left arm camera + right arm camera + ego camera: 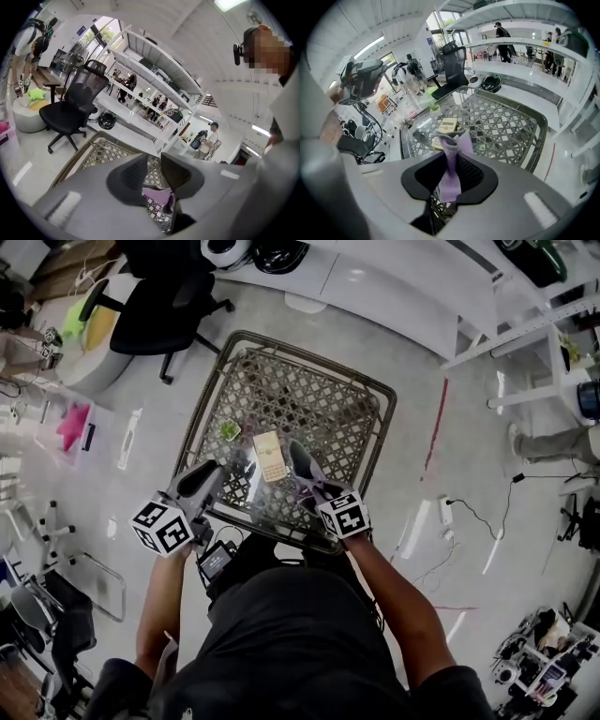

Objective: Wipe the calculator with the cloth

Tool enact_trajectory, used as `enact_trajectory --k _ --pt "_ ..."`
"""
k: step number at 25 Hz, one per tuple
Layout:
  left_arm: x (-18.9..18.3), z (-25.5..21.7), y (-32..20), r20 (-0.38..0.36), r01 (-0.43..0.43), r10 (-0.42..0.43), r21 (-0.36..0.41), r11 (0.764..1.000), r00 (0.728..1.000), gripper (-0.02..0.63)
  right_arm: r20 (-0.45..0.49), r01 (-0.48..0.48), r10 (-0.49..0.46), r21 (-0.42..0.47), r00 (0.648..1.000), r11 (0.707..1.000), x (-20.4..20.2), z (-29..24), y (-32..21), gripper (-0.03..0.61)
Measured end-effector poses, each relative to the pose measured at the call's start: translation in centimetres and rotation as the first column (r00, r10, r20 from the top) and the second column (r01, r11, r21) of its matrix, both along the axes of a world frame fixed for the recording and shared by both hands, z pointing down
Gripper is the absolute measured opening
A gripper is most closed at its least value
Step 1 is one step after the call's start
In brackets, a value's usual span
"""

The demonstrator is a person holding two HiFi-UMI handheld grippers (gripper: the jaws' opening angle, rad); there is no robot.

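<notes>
Right gripper (pixel 451 157): jaws pressed together on the purple cloth (pixel 452 139). The fabric runs up between the pads and a bunched end stands out past the tips. In the head view this gripper (pixel 302 463) sits over the near edge of the table (pixel 319 360), towards the near right corner, with the cloth (pixel 310 488) trailing beneath it.

Left gripper (pixel 154 155): jaws slightly apart, nothing between them. The lattice top shows through the gap, and a patch of the cloth (pixel 159 195) appears low behind the jaws. In the head view it (pixel 217 472) hovers at the near left corner.

Calculator (pixel 270 457): pale yellow, lying flat on the glass over the lattice, close to the near edge and about midway along it, between the two grippers. From the right gripper view it (pixel 447 124) lies just beyond the cloth's free end. Contact between cloth and calculator cannot be determined.

Other items: a small green plant (pixel 229 430) stands on the table near the left edge, left of the calculator and apart from it. A black office chair (pixel 164 310) stands on the floor beyond the far left corner. White shelving (pixel 154 89) runs along the far side of the room.
</notes>
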State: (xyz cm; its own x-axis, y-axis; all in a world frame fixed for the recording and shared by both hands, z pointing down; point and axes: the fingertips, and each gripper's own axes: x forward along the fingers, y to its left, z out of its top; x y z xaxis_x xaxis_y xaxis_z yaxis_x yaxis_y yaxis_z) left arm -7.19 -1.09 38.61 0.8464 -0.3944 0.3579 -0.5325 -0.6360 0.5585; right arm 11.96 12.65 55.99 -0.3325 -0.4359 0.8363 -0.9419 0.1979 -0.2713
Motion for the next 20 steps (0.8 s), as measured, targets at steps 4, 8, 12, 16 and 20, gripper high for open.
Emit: enact_trajectory --k 4,8,12,16,20 --pt "-0.1 -0.8 0.0 0.01 -0.005 0.004 0.016 1.0 1.0 0.153 0.024 -0.054 0.054 0.023 0.998 0.998 1.2 -0.8 0.2 0.049" --pt "-0.3 -1.6 -0.1 0.021 -0.006 0.005 0.029 1.0 1.0 0.153 0.051 -0.104 0.102 0.044 0.993 0.994 2.1 -1.4 0.2 0.049" --pt "-0.4 -2.4 -0.2 0.021 -0.007 0.006 0.047 0.999 1.0 0.153 0.063 -0.148 0.144 0.058 0.988 0.987 3.1 -1.9 0.1 0.052" --pt "-0.7 -3.3 -0.3 0.021 -0.003 0.002 0.062 0.998 1.0 0.153 0.063 -0.187 0.182 0.082 0.981 0.979 4.6 -2.7 -0.1 0.074" --pt "-0.9 -4.6 -0.5 0.019 -0.001 -0.001 0.081 0.997 1.0 0.153 0.087 -0.237 0.227 0.138 0.97 0.962 6.1 -5.2 -0.8 0.074"
